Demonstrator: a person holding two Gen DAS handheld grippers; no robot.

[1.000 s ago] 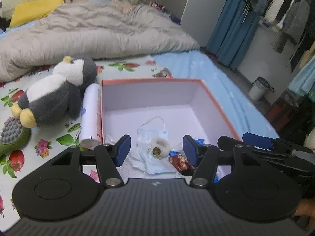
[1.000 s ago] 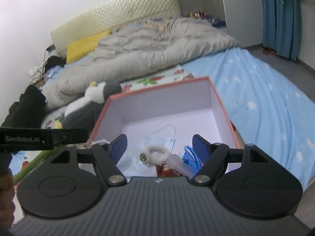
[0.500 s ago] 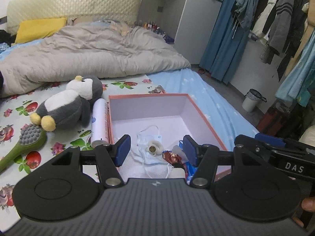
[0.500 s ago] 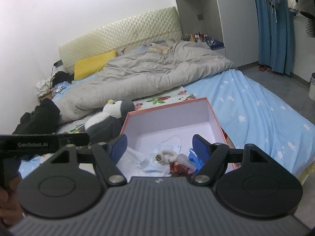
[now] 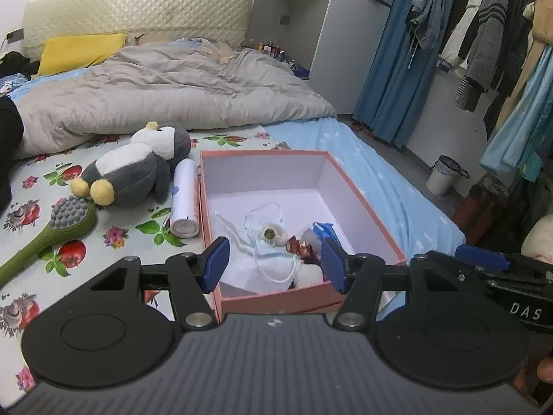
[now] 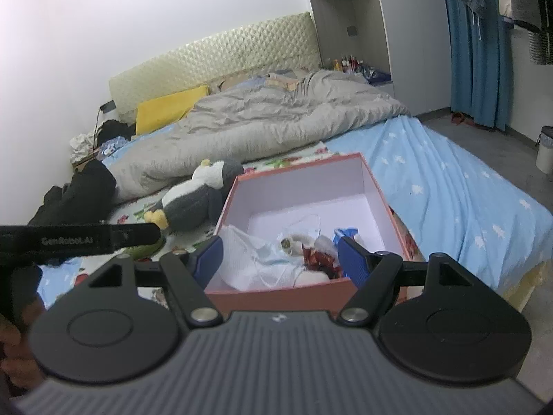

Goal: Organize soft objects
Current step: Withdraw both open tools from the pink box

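A pink open box (image 5: 359, 204) (image 6: 280, 297) sits on the bed. Inside it lie a white cloth (image 5: 262, 266) (image 6: 242, 266), a face mask (image 5: 255, 223), a small fluffy white item (image 5: 274, 237), a red wrapper (image 5: 300, 247) and a blue item (image 5: 323, 230). A grey and white penguin plush (image 5: 128, 173) (image 6: 193, 200) lies left of the box. My left gripper (image 5: 274, 264) is open and empty, held above the box's near edge. My right gripper (image 6: 280, 263) is open and empty, also back from the box's near wall.
A white spray can (image 5: 185, 200) lies along the box's left wall. A green massage brush (image 5: 52, 235) lies on the floral sheet at left. A grey duvet (image 5: 166, 93) covers the far bed. A bin (image 5: 446, 180) and hanging clothes stand at right.
Both grippers have pulled back and up from inside the box, so the whole box and more of the room now show. Both stayed open and empty.
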